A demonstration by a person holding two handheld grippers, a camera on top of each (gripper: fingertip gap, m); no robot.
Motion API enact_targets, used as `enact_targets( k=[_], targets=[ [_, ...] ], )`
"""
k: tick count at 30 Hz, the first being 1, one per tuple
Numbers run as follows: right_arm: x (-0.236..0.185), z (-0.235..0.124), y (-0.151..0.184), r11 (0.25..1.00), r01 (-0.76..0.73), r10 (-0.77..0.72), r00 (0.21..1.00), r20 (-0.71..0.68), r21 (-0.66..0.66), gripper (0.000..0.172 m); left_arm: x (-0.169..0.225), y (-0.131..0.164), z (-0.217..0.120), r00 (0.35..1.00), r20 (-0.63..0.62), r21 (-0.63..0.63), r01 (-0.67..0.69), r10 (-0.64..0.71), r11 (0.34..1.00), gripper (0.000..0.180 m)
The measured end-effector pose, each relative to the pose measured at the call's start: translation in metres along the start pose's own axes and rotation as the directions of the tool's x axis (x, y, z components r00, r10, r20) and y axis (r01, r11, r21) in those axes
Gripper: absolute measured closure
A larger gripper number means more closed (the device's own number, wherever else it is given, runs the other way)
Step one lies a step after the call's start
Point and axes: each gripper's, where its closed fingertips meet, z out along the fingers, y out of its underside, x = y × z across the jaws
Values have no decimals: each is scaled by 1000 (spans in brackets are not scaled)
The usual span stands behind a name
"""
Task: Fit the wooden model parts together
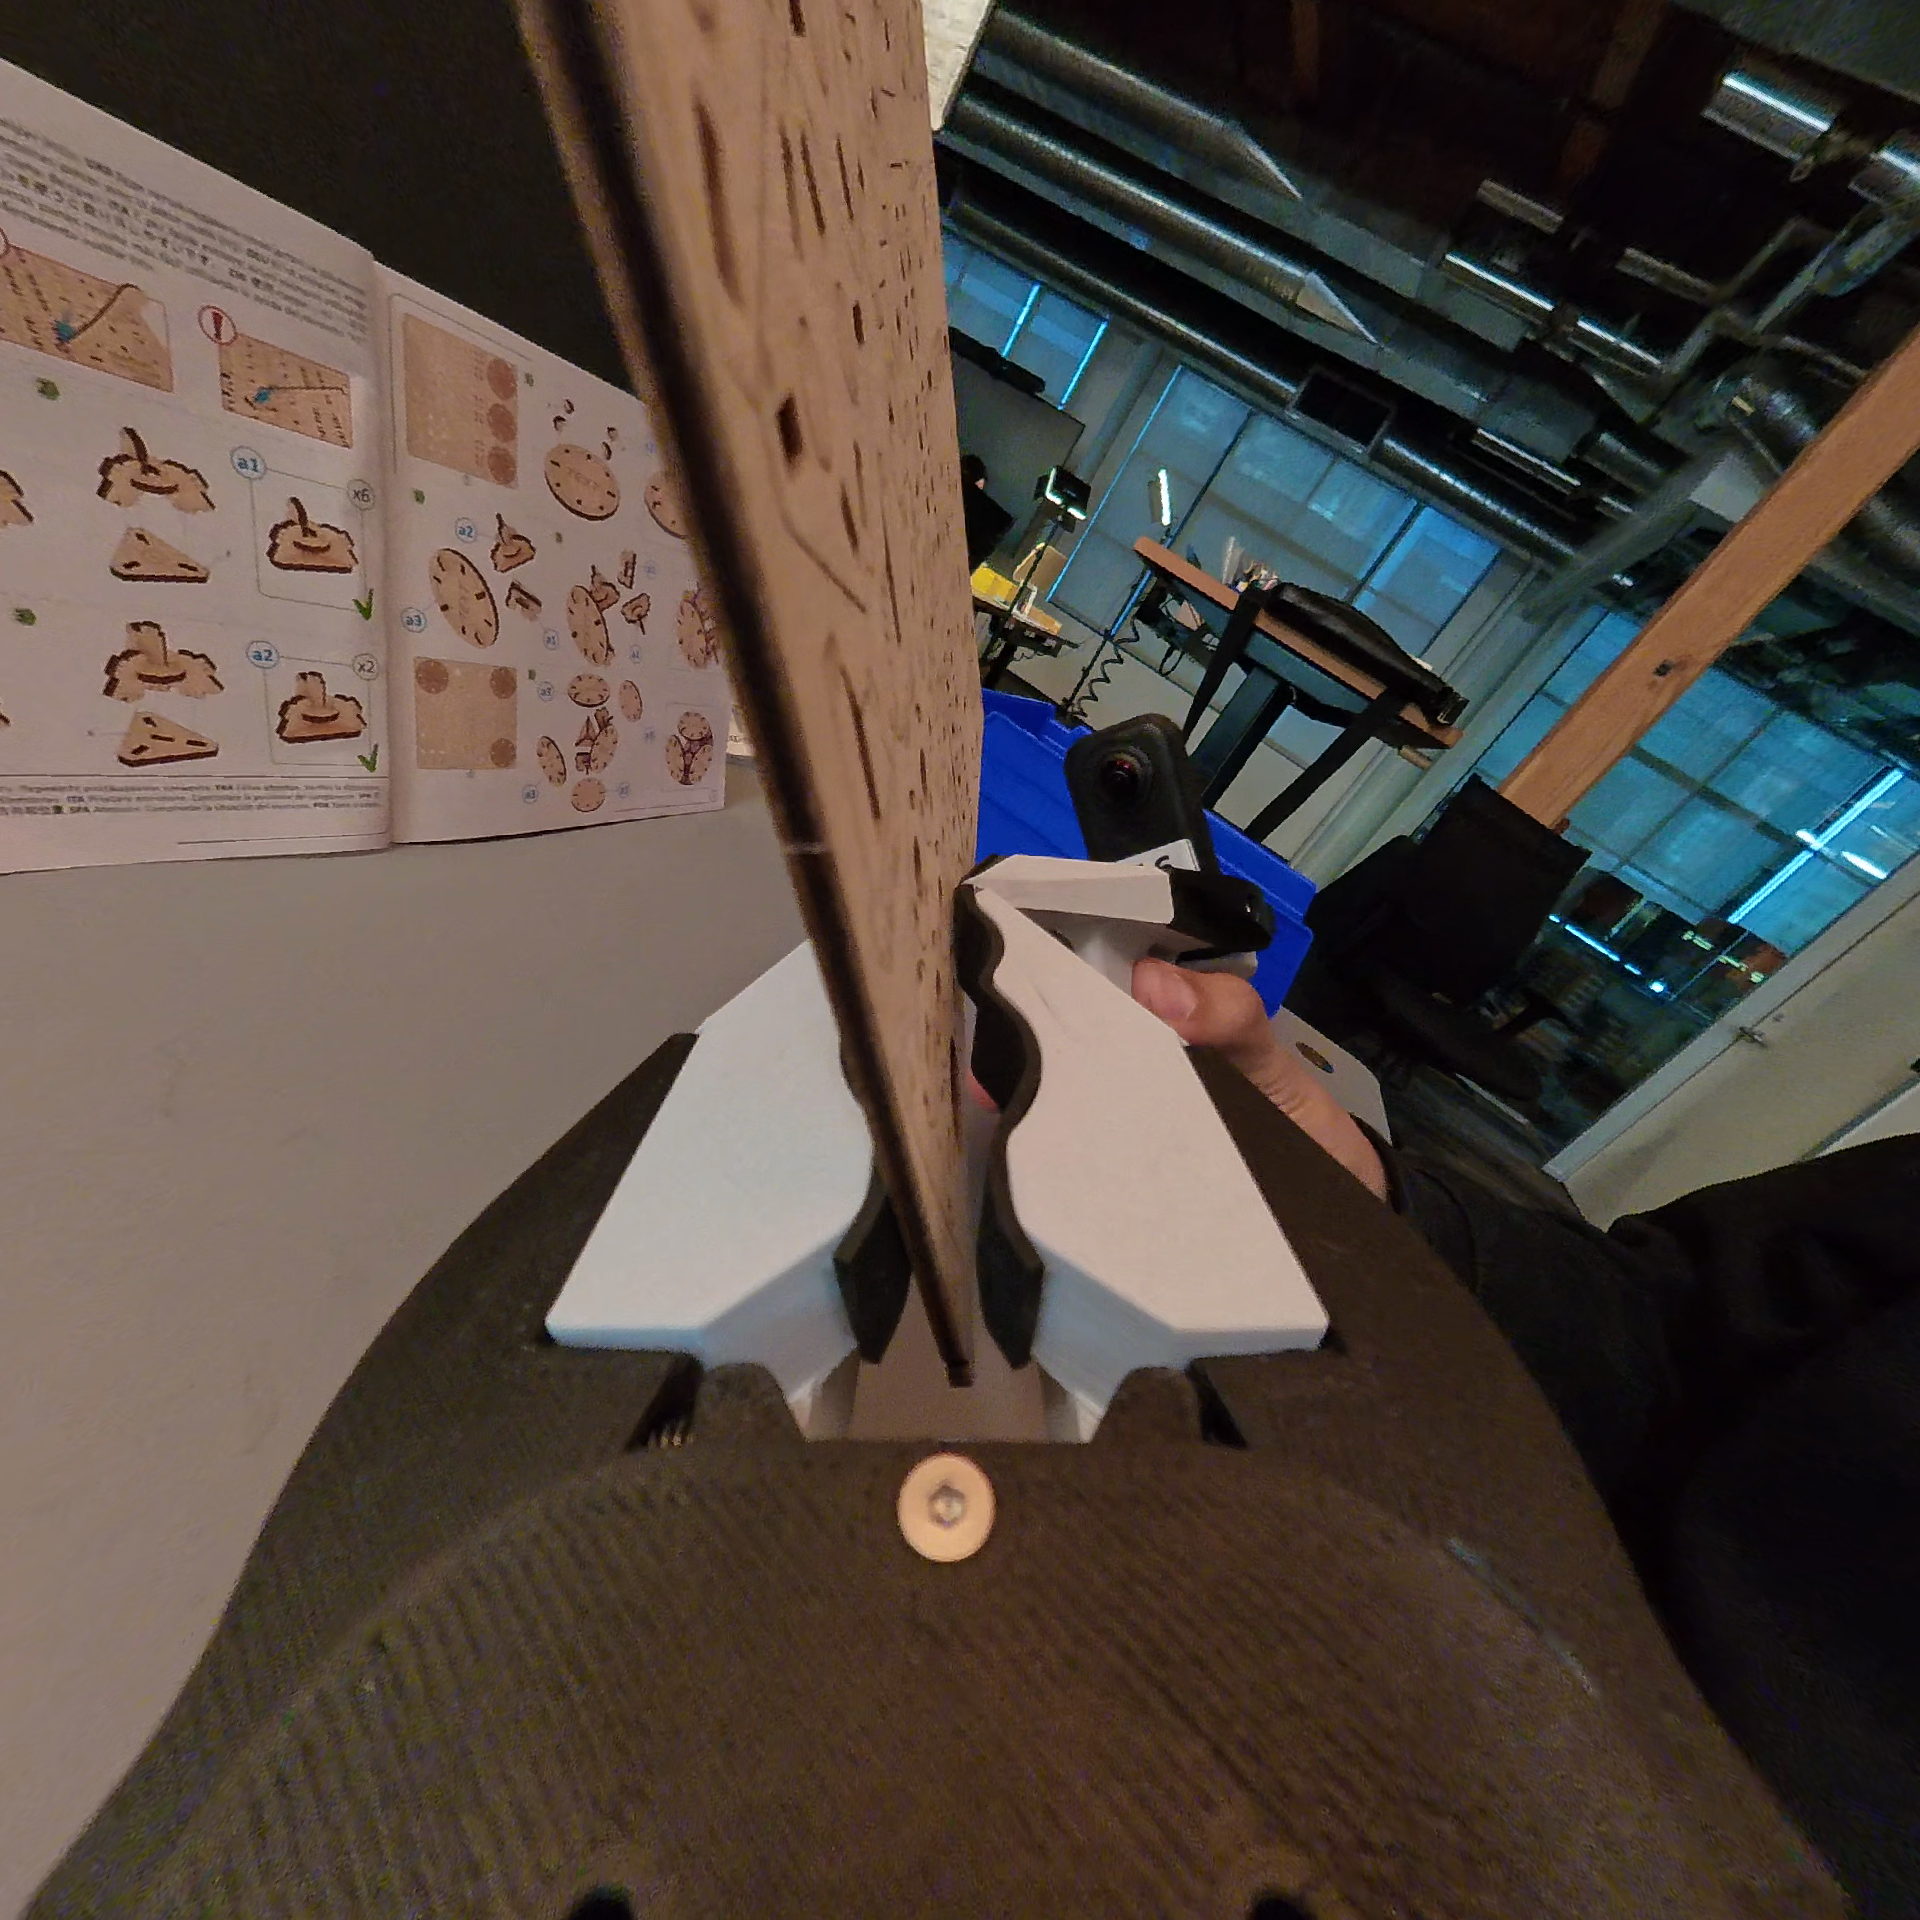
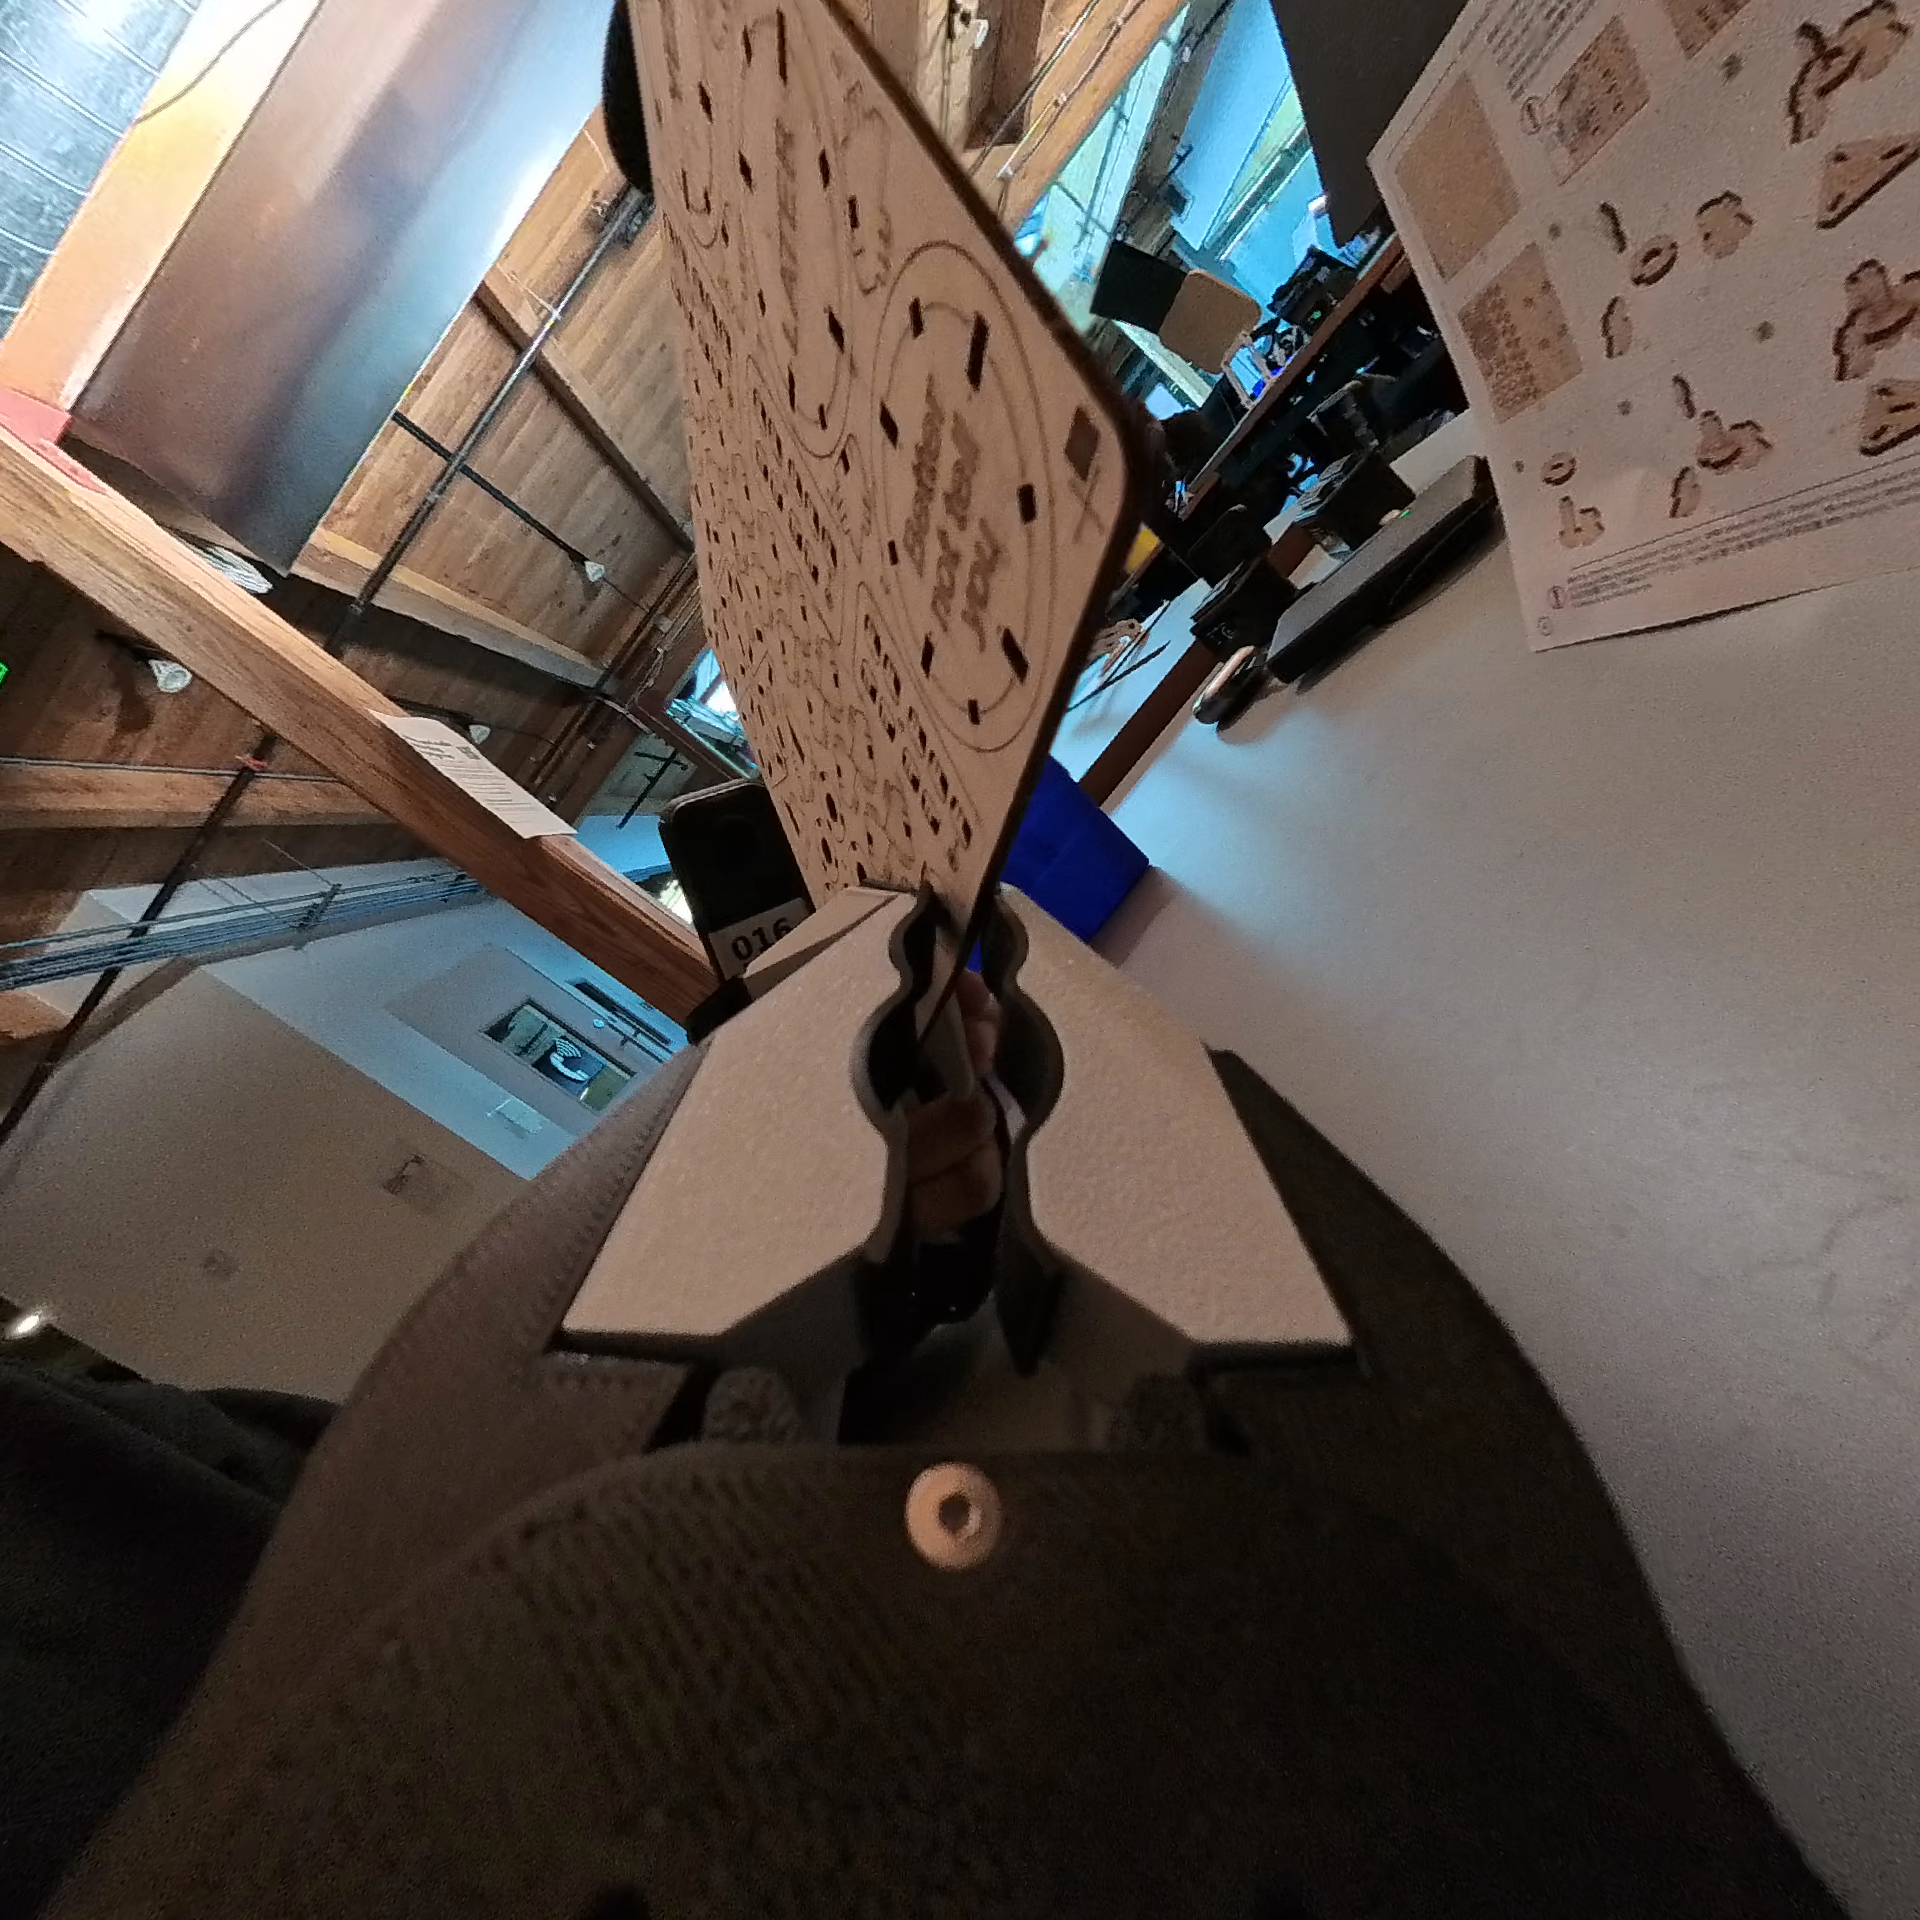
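A thin laser-cut plywood sheet (image 1: 790, 416) stands almost on edge above the grey table (image 1: 312, 1143). My left gripper (image 1: 894, 935) is shut on it, with the sheet running deep between both pads. My right gripper (image 2: 956, 925) is shut on the same sheet (image 2: 883, 416) at its lower edge, right at the fingertips. In the left wrist view the right gripper (image 1: 1081, 894) touches the sheet's far face, with its black camera (image 1: 1132, 790) and a hand (image 1: 1205, 1008) behind it. The left gripper's finger (image 2: 810, 925) shows in the right wrist view.
An open instruction booklet (image 1: 312, 520) lies on the table; it also shows in the right wrist view (image 2: 1714, 312). A blue bin (image 1: 1029, 779) stands behind the grippers. Desks (image 1: 1299, 644) and a wooden post (image 1: 1714, 592) are farther off. Only a small space, under 4 cm, lies between the two pairs of fingers.
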Motion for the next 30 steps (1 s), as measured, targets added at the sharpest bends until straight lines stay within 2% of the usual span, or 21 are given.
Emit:
enact_targets(
  k=[4, 8, 12, 19, 22, 23, 24, 26, 27, 28, 30],
  targets=[
    [-4, -1, -2, 1000, -27, 27, 999, 40, 12, 169, 2, -1, 0, 999, -33, 16, 41, -40, 999, 180],
    [-21, -1, -6, 999, -45, 40, 979, 200, 22, 172, 13, -11, -2, 952, -196, 68, 251, -234, 966, 179],
    [-30, -3, -7, 999, 37, -40, 968, 248, 15, 172, 20, -14, -3, 891, -298, 75, 379, -342, 922, 180],
    [-40, -6, -5, 998, -46, 62, 920, 387, -51, 168, 26, -15, -4, 838, -370, 51, 448, -400, 892, 180],
    [-41, -7, -4, 996, -67, 88, 905, 416, -64, 168, 26, -15, -4, 829, -384, 39, 454, -406, 890, 180],
    [-38, -6, -5, 996, -62, 80, 913, 400, -58, 168, 24, -15, -4, 848, -361, 52, 435, -389, 899, 180],
    [-35, -5, -5, 998, -40, 54, 929, 367, -46, 168, 21, -14, -3, 880, -319, 60, 389, -351, 919, 180],
    [-24, -3, -4, 999, 7, 3, 963, 271, -37, 172, 15, -10, -2, 968, -176, 69, 196, -181, 978, 180],
    [-24, -2, -5, 999, 12, -3, 966, 259, -31, 172, 14, -10, -1, 981, -141, 67, 142, -132, 988, 178],
    [-23, -2, -6, 1000, 24, -20, 971, 237, -15, 172, 13, -11, -1, 983, -131, 78, 141, -130, 987, 178],
    [-24, 0, -9, 999, 27, -35, 973, 228, 34, 171, 13, -13, -2, 957, -194, 99, 239, -217, 966, 180]
  ],
)
